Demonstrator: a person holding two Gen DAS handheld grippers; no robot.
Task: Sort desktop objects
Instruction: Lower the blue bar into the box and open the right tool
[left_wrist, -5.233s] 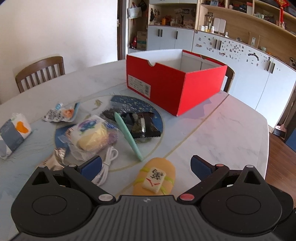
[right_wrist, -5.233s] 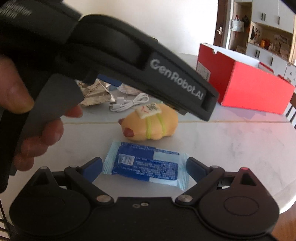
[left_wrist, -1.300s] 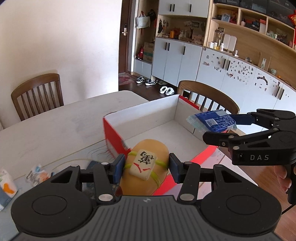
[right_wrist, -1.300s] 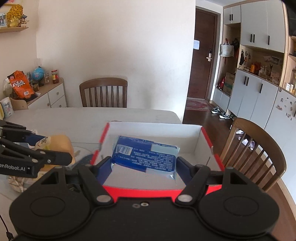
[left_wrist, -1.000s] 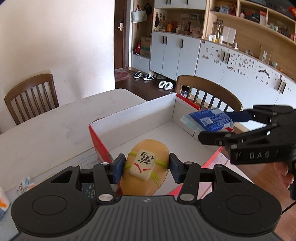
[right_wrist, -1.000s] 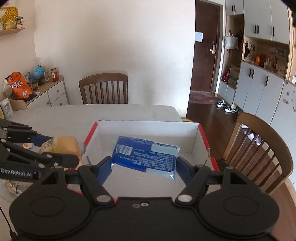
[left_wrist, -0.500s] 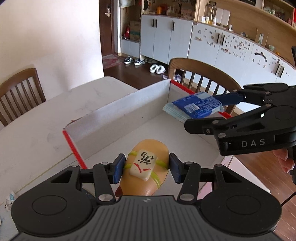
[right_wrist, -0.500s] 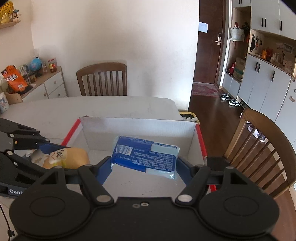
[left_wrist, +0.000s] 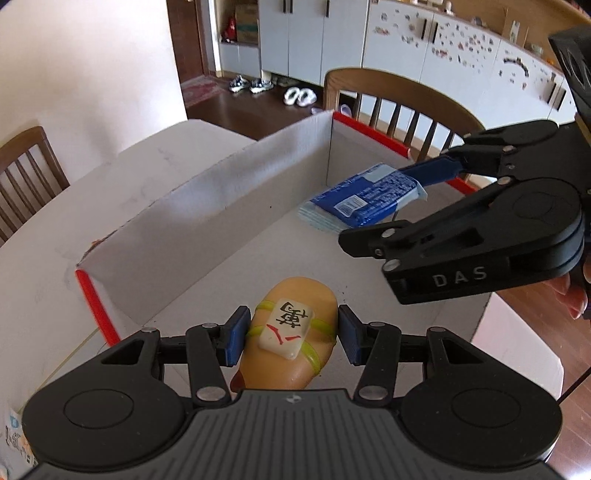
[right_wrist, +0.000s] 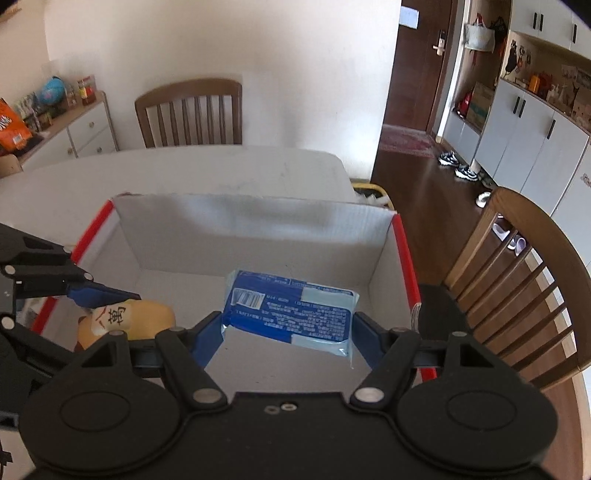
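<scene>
My left gripper (left_wrist: 291, 334) is shut on an orange squishy toy (left_wrist: 295, 365) with a white mahjong tile strapped on by yellow bands. It hangs over the near end of the open red box (left_wrist: 192, 218) with a white inside. My right gripper (right_wrist: 288, 332) is shut on a blue tissue pack (right_wrist: 291, 310), held over the box's (right_wrist: 255, 225) floor. In the left wrist view the right gripper (left_wrist: 413, 199) reaches in from the right with the blue pack (left_wrist: 365, 199). The right wrist view shows the left gripper (right_wrist: 122, 314) and the toy (right_wrist: 129, 319) at the lower left.
The box sits on a pale marble table (left_wrist: 44, 258). Wooden chairs stand beyond the table (right_wrist: 192, 114) and at the right (right_wrist: 524, 280). A snack wrapper (left_wrist: 14, 443) lies at the lower left of the left wrist view. A hand (left_wrist: 576, 295) grips the right tool.
Both grippers have sunk and moved forward over the box, whose white inside now fills more of each view. The toy and the blue pack stay gripped as before.
</scene>
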